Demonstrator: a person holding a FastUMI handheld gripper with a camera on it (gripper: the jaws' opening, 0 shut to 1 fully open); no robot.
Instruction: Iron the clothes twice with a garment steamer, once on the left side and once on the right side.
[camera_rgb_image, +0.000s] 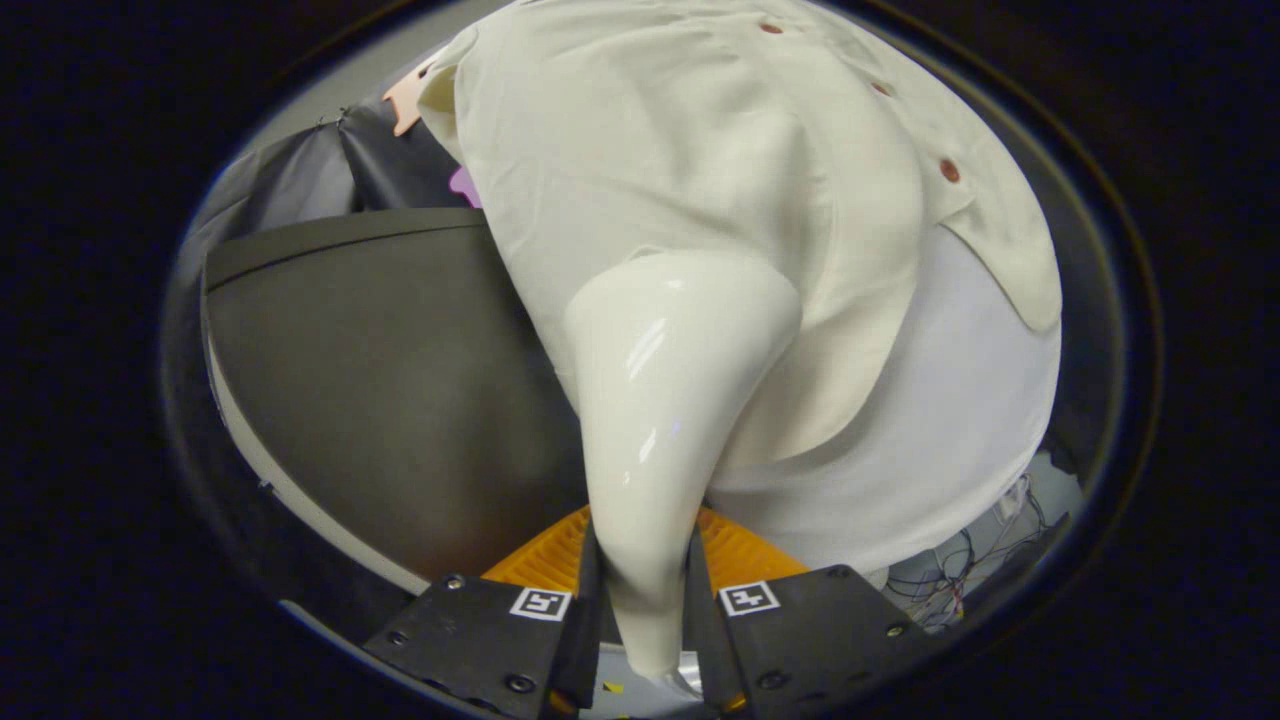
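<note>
My gripper (645, 585) is shut on the glossy white garment steamer (665, 400), both fingers pressing on its narrow handle. The steamer widens away from the fingers, and its broad head lies against a cream button-up shirt (700, 180). The shirt hangs just beyond the fingers, with brown buttons (949, 171) running down its placket on the right. The steamer head sits on the shirt's left panel, near the lower hem. A white undershirt (940, 420) shows below the cream hem.
A dark grey table top (380, 380) with a pale edge lies to the left of the shirt. Something orange and ribbed (545, 560) sits just behind the fingers. Loose cables (960, 570) lie low on the right.
</note>
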